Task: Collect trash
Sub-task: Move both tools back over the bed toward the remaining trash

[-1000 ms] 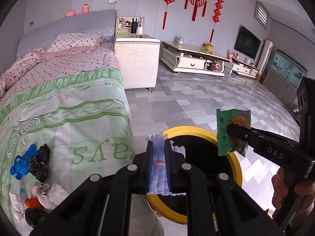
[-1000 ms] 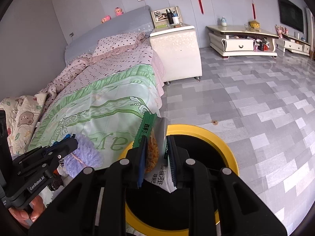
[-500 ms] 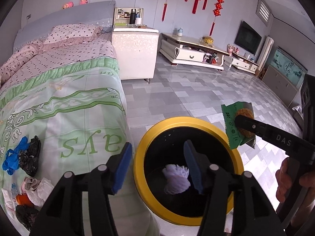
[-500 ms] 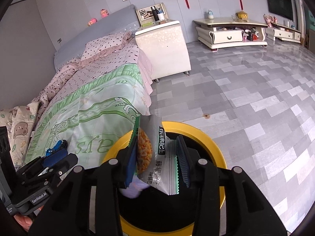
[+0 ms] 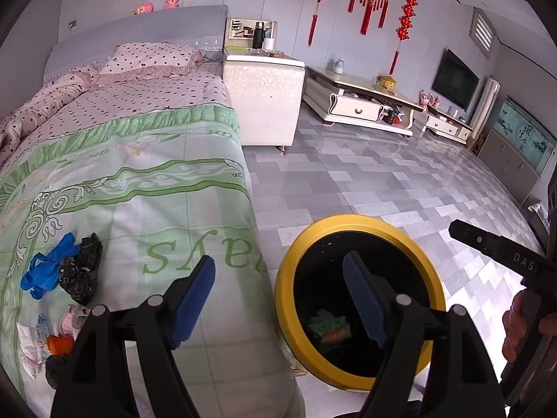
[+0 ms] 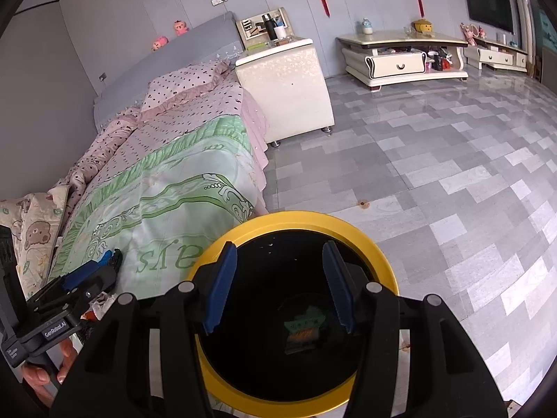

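1. Left gripper (image 5: 278, 299): jaws are opening, nothing between the blue pads. It sits over the gap between the bed edge and the bin.

2. Right gripper (image 6: 280, 285): jaws are opening, nothing between them. It hangs directly above the mouth of the bin.

3. Bin (image 5: 306, 244): round, yellow rim, black inside, standing on the tiled floor (image 5: 365, 181) just beside the bed (image 5: 139, 181).

4. Collected so far: a green snack wrapper (image 6: 306, 324) lies at the bottom of the bin, visible in both views. Anything else down there is too dark to make out.

5. Outstanding: a cluster of litter sits on the green bedspread near the foot of the bed. It includes a blue glove (image 5: 48, 264), a crumpled black bag (image 5: 81, 271) touching it, and nearer the camera some white tissue or wrappers (image 5: 31, 345), an orange scrap (image 5: 59, 343) and a further dark lump (image 5: 55, 365).

6. Assessment: the drop into the bin looks complete for both tools. The task is judged partly done, with several pieces on the bed left to fetch.

7. Next requirement, as a judgement: either tool must go over to the bedspread cluster. The soft, crumpled items there are likely to need a pinch taken low, against the fabric.
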{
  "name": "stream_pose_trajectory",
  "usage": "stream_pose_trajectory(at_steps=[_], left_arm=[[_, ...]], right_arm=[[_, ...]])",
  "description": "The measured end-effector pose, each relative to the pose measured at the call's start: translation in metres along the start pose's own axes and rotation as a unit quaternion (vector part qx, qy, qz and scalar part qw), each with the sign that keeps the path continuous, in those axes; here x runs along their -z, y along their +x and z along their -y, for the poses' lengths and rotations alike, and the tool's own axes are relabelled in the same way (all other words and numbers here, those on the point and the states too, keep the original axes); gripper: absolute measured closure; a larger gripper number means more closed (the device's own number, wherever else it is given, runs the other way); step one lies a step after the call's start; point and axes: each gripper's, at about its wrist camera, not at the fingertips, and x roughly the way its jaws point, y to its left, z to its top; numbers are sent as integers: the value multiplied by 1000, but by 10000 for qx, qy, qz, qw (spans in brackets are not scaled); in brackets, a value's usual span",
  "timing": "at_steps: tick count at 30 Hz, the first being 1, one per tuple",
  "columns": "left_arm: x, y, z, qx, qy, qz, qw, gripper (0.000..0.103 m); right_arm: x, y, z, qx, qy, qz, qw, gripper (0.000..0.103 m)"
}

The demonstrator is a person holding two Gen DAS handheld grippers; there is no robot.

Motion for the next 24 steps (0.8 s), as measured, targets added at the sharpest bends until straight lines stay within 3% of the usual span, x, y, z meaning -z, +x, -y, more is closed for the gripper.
stream_pose_trajectory(at_steps=[13, 24], left_arm=[[-10, -69, -60, -538, -241, 567, 9966, 18], [-3, -116, -122, -1141, -457, 819, 9890, 11]], right_arm=[[-3, -27, -84, -455, -604, 186, 9970, 48], [3, -32, -161, -906, -1060, 192, 9900, 41]])
